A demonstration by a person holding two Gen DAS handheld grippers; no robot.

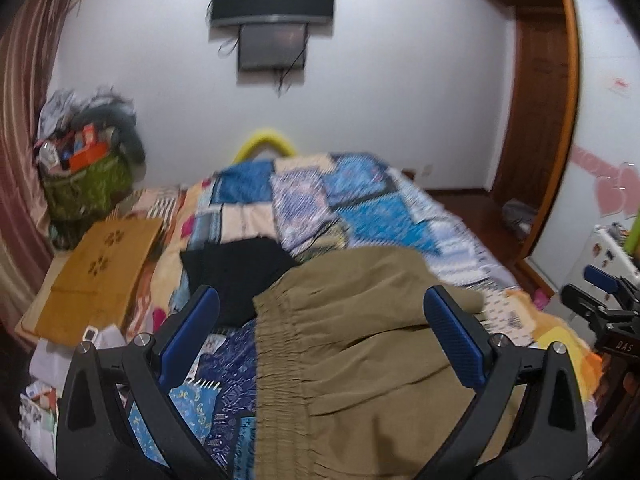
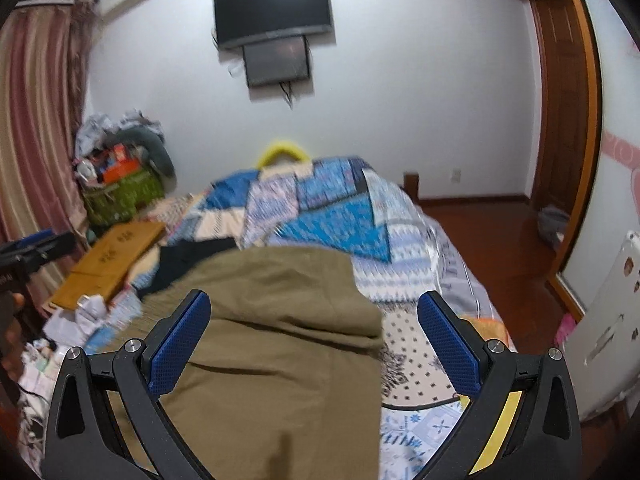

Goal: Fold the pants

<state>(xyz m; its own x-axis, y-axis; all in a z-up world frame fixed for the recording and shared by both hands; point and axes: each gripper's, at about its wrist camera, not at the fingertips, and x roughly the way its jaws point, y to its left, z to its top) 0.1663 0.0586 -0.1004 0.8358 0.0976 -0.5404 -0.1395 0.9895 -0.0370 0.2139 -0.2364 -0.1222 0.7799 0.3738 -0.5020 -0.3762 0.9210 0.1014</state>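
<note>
Two tools hang above the bed (image 1: 460,224), both spread wide and holding nothing: the left tool (image 1: 332,336) over the waistband, the right tool (image 2: 314,340) over the olive cloth. The pants (image 1: 360,340) lie rumpled at the bed's near edge. Folding looks barely begun; next, each must pinch an edge. The green bag (image 1: 86,188) at the far left corner brims with clutter.

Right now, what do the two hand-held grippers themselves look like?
Both match: the left hand-held gripper and the right hand-held gripper have black, curved plastic frames with silver screw heads at the joints and blue textured pads on the fingers. The right one shows a yellow strip along its frame.
</note>
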